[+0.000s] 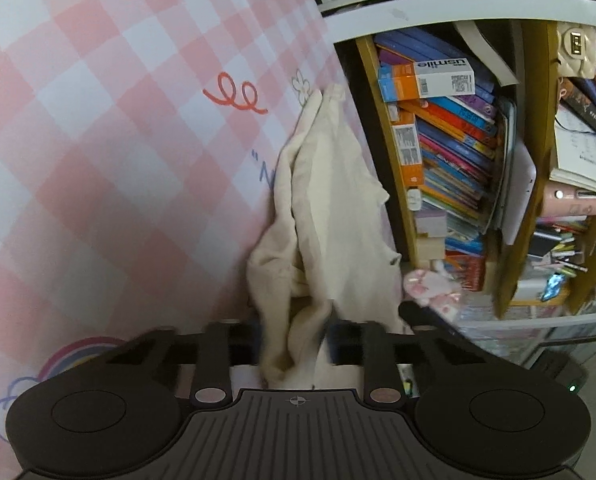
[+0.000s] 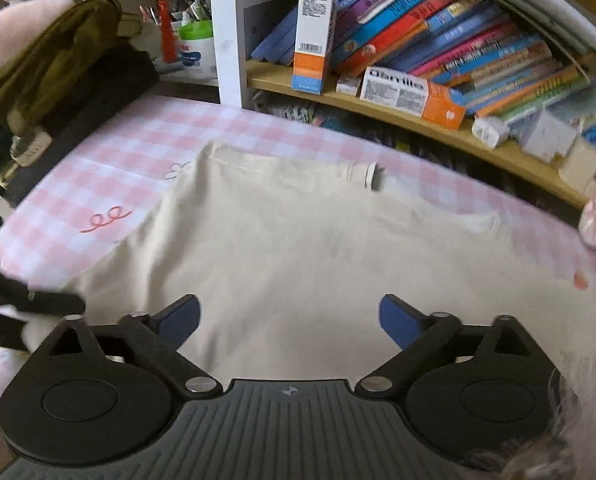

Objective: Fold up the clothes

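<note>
1. Firmly, the left tool point(image 1: 294, 332) clamps a bunched fold of the cream garment point(image 1: 330, 208), which trails ahead of it.
2. Ahead of the right tool point(image 2: 290, 316), jaws spread, the garment lies flat on the checked bed point(image 2: 110, 160).

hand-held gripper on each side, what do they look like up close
Both are matte black with a grey ribbed body bearing a small crosshair mark, flanked by two round black discs and hinged linkage arms with silver pivot pins. The right hand-held gripper has blue pads on its fingertips. On the left hand-held gripper the pad colour is hidden by cloth.
</note>
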